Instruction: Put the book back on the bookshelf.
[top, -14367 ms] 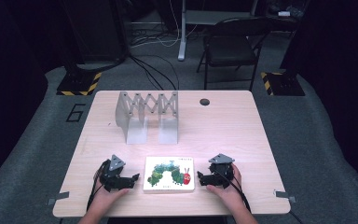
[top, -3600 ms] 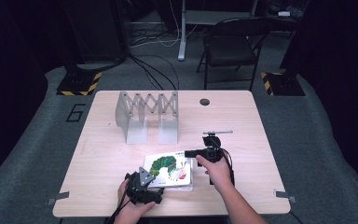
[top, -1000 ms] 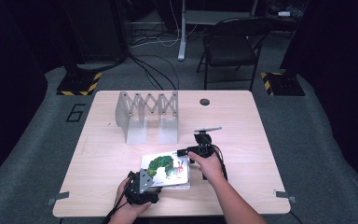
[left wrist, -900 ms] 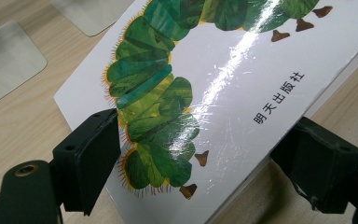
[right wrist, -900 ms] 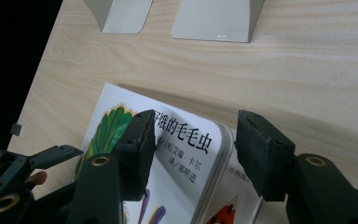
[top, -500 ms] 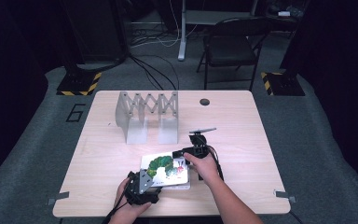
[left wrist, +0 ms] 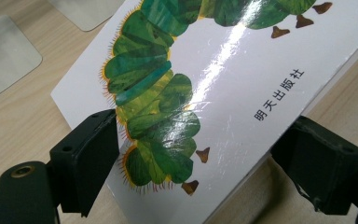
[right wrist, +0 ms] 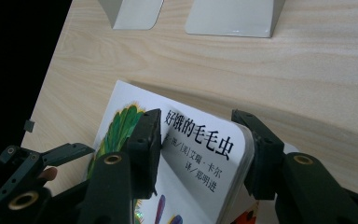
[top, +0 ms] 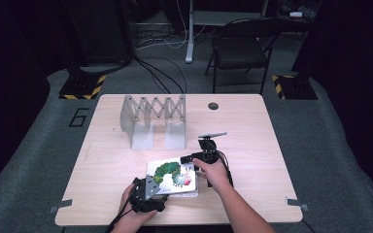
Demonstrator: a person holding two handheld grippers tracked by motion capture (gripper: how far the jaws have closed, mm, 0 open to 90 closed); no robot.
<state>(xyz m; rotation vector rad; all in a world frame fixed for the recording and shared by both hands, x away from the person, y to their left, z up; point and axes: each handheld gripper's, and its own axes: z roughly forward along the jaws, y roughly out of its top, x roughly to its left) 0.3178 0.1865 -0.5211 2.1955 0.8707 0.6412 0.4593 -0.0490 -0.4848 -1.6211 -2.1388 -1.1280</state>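
Observation:
A white picture book (top: 172,175) with a green caterpillar on its cover sits tilted at the table's near middle. My left gripper (top: 148,189) is shut on its near left corner; in the left gripper view one jaw rests on the cover (left wrist: 223,84) and the other under its edge, around my left gripper's midpoint (left wrist: 200,140). My right gripper (top: 189,160) holds the far right corner. Its jaws have just been closing with the book (right wrist: 121,121) between them, and both pads press on it at my right gripper (right wrist: 203,140).
A grey folding book rack (top: 153,116) stands behind the book, its metal feet (right wrist: 233,18) near the right gripper. A dark round hole (top: 213,106) marks the table (top: 257,141) at the back. A black chair (top: 238,48) stands beyond the table.
Since the earliest frame the book has turned and tilted, and both grippers have come onto it. Over the last second the right gripper has edged slightly left onto the book's far corner.

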